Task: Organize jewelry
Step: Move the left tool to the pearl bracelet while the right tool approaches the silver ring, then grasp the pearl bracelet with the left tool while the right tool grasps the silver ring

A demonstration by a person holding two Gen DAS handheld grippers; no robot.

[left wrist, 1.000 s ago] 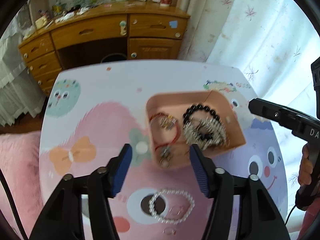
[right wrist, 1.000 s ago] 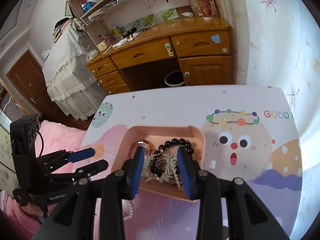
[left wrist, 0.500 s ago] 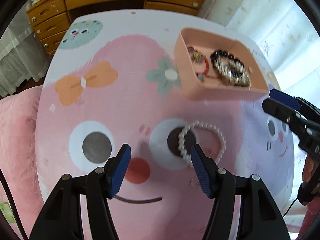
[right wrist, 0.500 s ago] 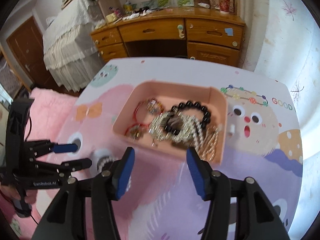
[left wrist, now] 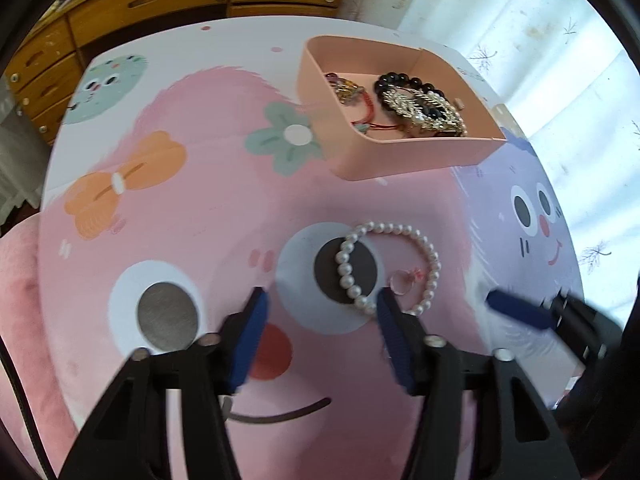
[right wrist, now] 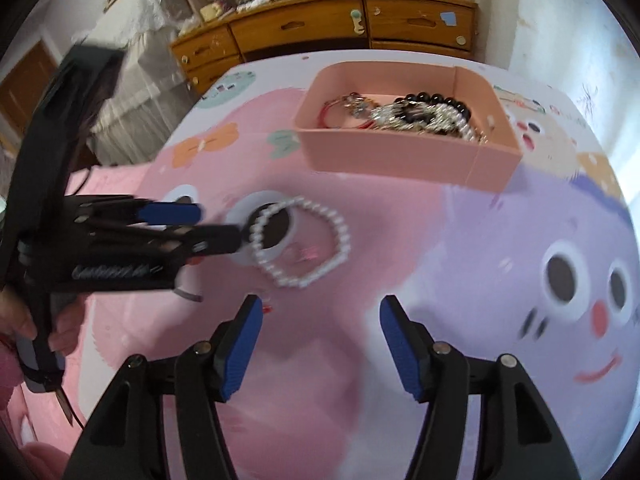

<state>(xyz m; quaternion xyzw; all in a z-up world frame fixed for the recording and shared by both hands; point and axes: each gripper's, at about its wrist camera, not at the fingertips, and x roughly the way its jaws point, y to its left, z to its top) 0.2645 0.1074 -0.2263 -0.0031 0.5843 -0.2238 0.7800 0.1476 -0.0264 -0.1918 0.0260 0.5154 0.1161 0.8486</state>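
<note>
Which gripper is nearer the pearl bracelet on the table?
Left. The left gripper is open right at the pearl bracelet, one finger beside its beads. The right gripper is open too, short of it.

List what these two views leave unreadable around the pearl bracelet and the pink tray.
- White pearl bracelet: its near arc hidden behind the left gripper finger, left wrist view.
- Small clear pink ring: motion-blurred, right wrist view.
- Pink rectangular tray: tangled pieces inside cannot be counted.
</note>
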